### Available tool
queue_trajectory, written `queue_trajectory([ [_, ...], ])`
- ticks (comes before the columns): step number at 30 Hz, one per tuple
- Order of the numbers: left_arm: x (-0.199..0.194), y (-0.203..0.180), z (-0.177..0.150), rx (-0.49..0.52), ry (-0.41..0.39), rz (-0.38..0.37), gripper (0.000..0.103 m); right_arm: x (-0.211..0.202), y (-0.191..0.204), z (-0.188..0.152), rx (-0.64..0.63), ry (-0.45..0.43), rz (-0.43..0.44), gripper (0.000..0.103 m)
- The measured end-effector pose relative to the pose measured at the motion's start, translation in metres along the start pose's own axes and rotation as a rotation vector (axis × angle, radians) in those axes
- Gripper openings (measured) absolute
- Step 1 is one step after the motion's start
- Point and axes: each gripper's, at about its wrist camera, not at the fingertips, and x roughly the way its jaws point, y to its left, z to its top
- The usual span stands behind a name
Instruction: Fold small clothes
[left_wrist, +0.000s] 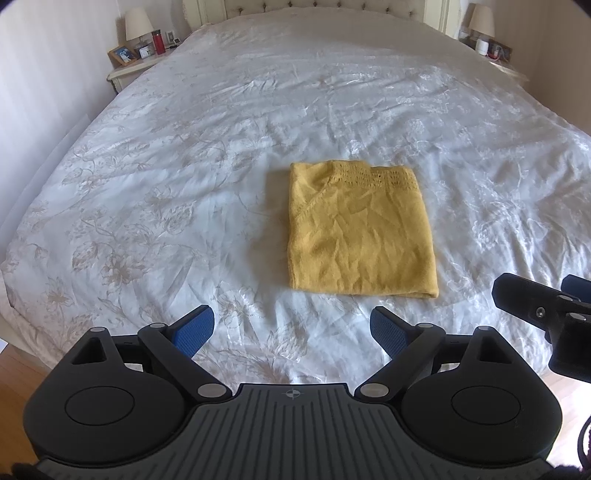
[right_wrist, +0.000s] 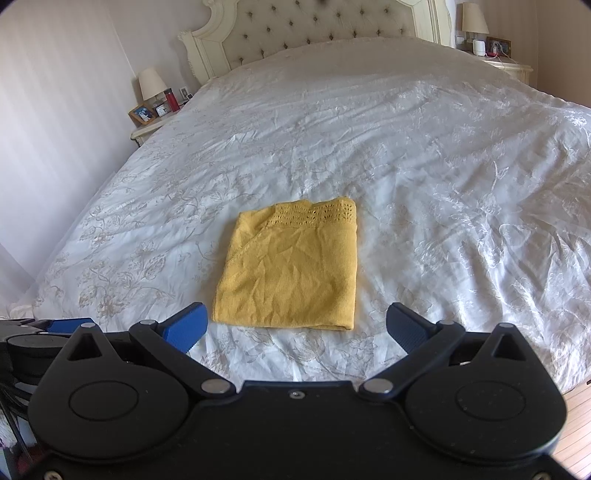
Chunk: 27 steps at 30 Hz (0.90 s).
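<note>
A yellow knitted garment (left_wrist: 360, 229) lies folded into a flat rectangle on the white bedspread (left_wrist: 184, 166), its lace-trimmed edge on the far side. My left gripper (left_wrist: 293, 328) hovers just short of the garment's near edge, jaws wide and nothing between them. In the right wrist view the same garment (right_wrist: 291, 266) sits straight ahead. My right gripper (right_wrist: 295, 325) is open too, held just before the near edge without touching it. The right gripper's black finger also shows at the left wrist view's right edge.
The bed (right_wrist: 443, 166) has a tufted headboard (right_wrist: 314, 26). A nightstand on the left (left_wrist: 129, 70) carries a lamp, a red bottle and a photo frame. Another nightstand with a lamp (right_wrist: 480, 33) stands on the right. Wooden floor (left_wrist: 22, 376) shows near the foot.
</note>
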Motion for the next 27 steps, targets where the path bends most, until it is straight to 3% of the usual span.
queue_trajectory([
  [27, 0.017, 0.009, 0.008, -0.022, 0.031, 0.025, 0.092, 0.025, 0.006, 0.005, 0.028, 0.053, 0.023, 0.102],
])
